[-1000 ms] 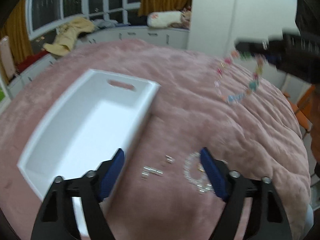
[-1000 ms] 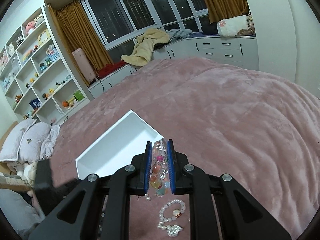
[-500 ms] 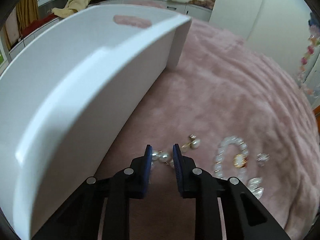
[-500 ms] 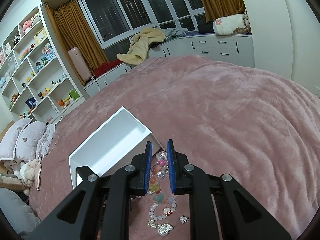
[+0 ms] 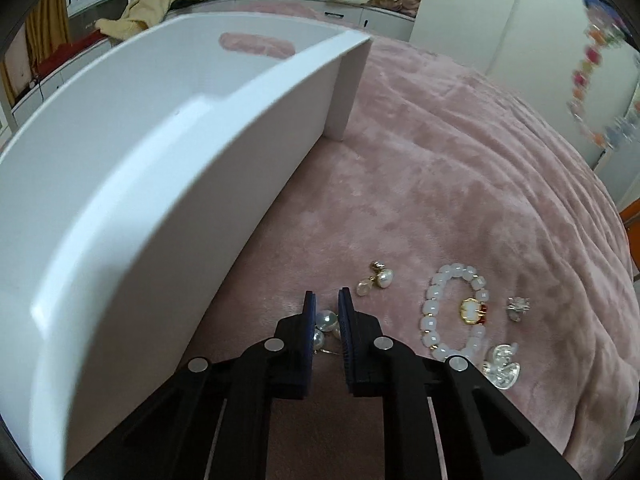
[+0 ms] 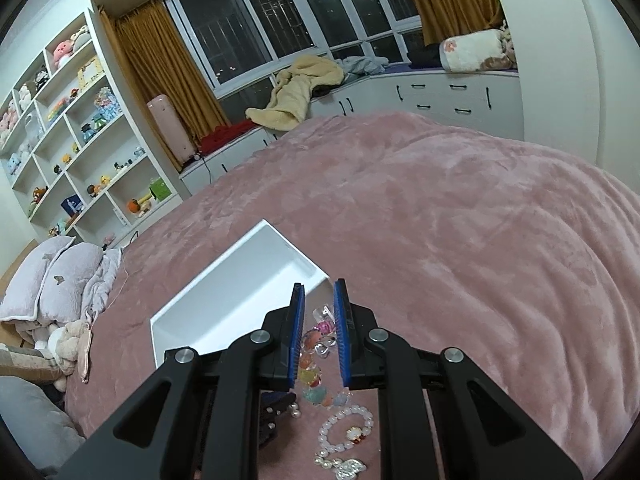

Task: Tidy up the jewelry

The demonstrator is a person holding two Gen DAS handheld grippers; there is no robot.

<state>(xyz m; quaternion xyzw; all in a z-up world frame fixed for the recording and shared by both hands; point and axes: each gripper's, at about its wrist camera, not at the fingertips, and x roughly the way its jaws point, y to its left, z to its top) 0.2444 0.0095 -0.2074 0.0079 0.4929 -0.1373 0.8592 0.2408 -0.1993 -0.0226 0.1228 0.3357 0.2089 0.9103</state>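
Since half a second ago the left gripper (image 5: 326, 300) has barely shifted, its blue pads staying narrowly apart around the pearl earrings (image 5: 326, 322), while the right gripper (image 6: 318, 292) has spread its fingers a little wider around the colourful bead bracelet (image 6: 314, 364). Going from left to right in the left wrist view, the white tray (image 5: 132, 184) is filling the left side, its long wall standing just beside the gripper. The pearl earrings are lying on the pink blanket (image 5: 460, 168) between the two pads; whether the pads are touching them cannot be told. Just right of the fingertips a second pearl-and-gold earring pair (image 5: 376, 280) is resting on the blanket, then a white bead bracelet (image 5: 454, 312) with a gold charm, then a small silver piece (image 5: 518, 308) and a clear crystal charm (image 5: 504, 368). At the far right edge the colourful bracelet is hanging blurred in the air. In the right wrist view that bracelet is dangling between the slightly parted fingers, apparently loose rather than pinched, with the tray ahead and to the left and the white bead bracelet on the blanket below.
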